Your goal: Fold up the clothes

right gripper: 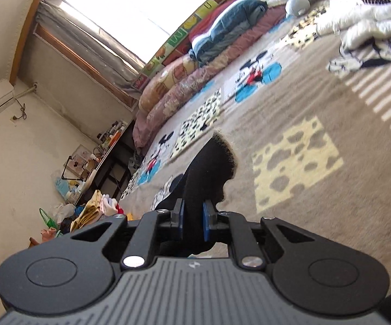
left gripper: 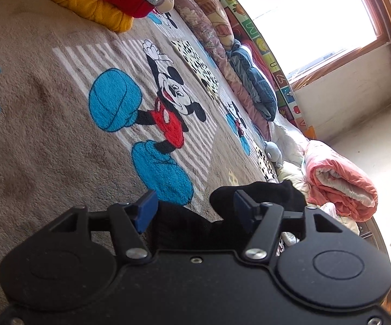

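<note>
A black garment (right gripper: 211,162) sticks up from between the blue pads of my right gripper (right gripper: 192,211), which is shut on it, above the brown Mickey Mouse blanket (right gripper: 317,103). In the left wrist view the same black cloth (left gripper: 266,192) bunches low between and behind the fingers of my left gripper (left gripper: 194,205). Its jaws stand well apart. The blue pads (left gripper: 146,211) show no clear press on the fabric, and blanket shows between their tips.
Folded yellow and red knitwear (left gripper: 87,2) lies at the blanket's far corner. Pillows and quilts (left gripper: 249,81) line the window side. A rolled pink quilt (left gripper: 339,178) and a heap of white Mickey-print cloth (right gripper: 371,21) lie nearby. A cluttered desk (right gripper: 100,157) stands against the wall.
</note>
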